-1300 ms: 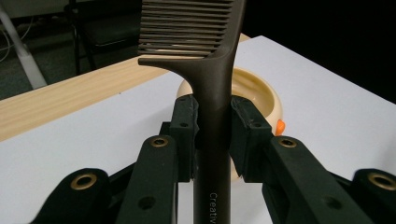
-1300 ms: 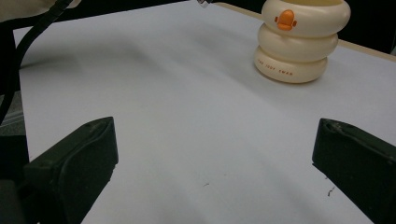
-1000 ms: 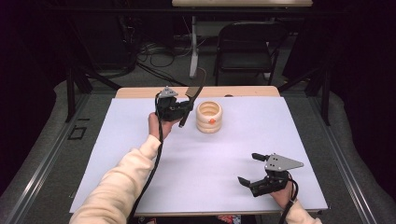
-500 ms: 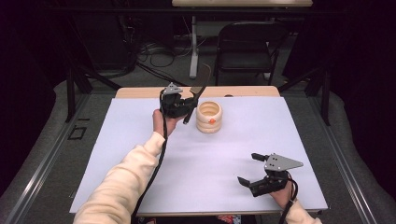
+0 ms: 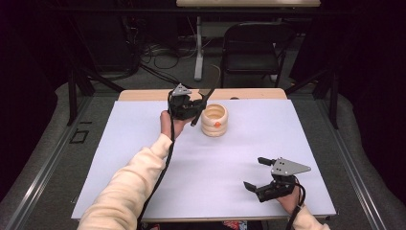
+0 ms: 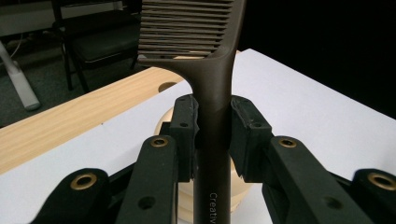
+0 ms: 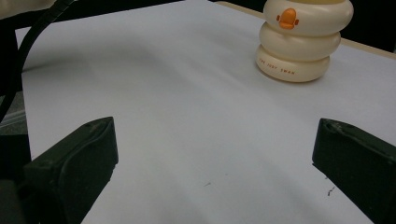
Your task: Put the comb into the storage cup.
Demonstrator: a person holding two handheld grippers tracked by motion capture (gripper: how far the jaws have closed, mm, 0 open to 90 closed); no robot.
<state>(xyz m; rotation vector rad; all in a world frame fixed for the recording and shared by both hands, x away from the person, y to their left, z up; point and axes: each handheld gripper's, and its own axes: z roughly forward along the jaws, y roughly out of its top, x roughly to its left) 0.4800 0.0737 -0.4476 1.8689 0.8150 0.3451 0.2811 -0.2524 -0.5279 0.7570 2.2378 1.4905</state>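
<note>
The surface [image 5: 143,143] is a rectangular table covered by a white sheet; a strip of light wood [image 5: 249,94] remains exposed along its far edge, with a small round hole in it. The floor [image 5: 110,86] is grey carpet, and a metal rail [image 5: 38,172] runs along it on each side of the table. Beyond the far edge stands a black chair [image 5: 253,48] with a dark seat. Just beside it rises the white leg [image 5: 198,48] of a second table, whose light top [image 5: 249,3] shows at the upper edge. Loose cables [image 5: 158,52] lie on the floor near that leg. Black drapes [image 5: 28,72] enclose both sides, and the surroundings are dim.
</note>
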